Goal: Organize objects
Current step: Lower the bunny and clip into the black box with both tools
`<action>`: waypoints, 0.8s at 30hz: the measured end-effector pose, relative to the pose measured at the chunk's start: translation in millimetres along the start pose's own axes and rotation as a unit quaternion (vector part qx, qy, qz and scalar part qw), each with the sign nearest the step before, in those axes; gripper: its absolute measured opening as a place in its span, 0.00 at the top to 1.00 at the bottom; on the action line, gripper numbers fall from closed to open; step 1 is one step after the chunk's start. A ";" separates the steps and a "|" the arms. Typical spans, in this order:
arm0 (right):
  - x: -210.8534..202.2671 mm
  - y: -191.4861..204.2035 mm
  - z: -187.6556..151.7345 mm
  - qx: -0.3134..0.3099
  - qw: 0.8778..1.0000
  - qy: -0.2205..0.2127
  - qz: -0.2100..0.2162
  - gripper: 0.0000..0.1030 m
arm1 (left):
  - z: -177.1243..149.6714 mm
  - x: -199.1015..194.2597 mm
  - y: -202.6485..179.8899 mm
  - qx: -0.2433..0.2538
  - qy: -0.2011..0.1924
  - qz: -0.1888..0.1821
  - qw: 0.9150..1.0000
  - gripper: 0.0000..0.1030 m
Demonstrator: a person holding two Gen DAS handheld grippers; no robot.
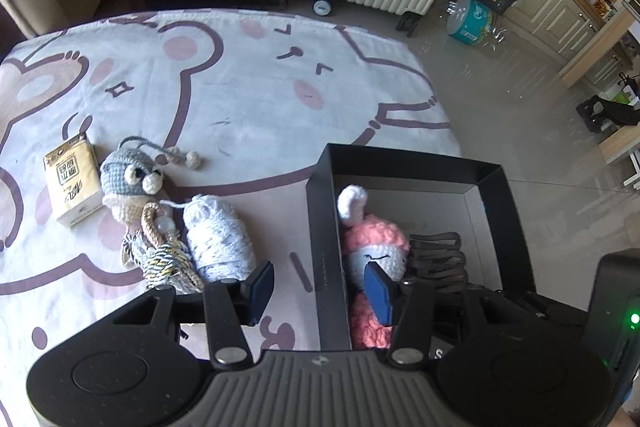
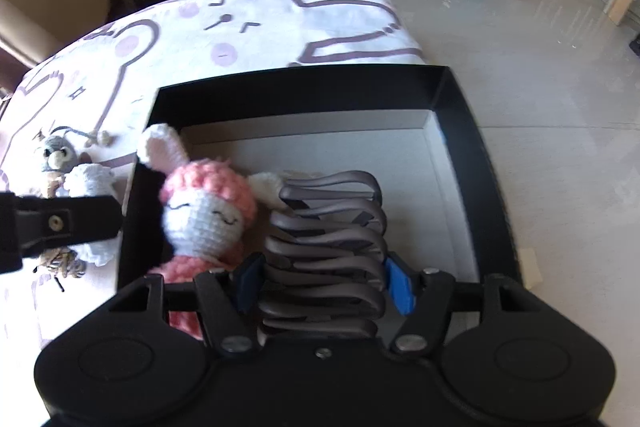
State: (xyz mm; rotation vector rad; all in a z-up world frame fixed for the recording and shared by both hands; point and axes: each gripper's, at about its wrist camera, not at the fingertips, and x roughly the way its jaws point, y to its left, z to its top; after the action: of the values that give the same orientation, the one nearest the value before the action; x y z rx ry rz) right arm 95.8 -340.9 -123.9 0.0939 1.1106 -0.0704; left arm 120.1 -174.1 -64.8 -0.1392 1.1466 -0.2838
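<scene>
Inside the black box, the right gripper clasps a stack of brown hangers beside a pink crochet bunny; the left gripper, part-open and empty, straddles the box's left wall.

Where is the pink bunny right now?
The pink bunny lies inside the black box, against its left wall in the right wrist view, beside the stack of grey hangers.
</scene>
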 end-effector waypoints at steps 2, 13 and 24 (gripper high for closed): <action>0.0 3.0 -1.5 -0.005 1.000 0.004 0.021 0.36 | -0.6 2.5 2.0 -0.003 0.006 0.000 1.000 0.51; -27.2 -17.7 6.9 0.058 0.998 -0.026 0.031 0.37 | -4.4 7.6 -9.0 0.012 0.015 -0.003 1.000 0.50; -18.6 -21.9 6.5 0.066 0.997 0.000 0.049 0.48 | -11.6 25.3 -5.9 0.020 0.052 0.018 0.998 0.50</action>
State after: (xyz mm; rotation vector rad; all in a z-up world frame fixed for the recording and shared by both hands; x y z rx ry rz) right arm 91.1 -363.2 -105.3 0.2659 1.0994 -0.0562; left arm 118.3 -186.7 -90.2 -0.0682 1.2453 -0.2849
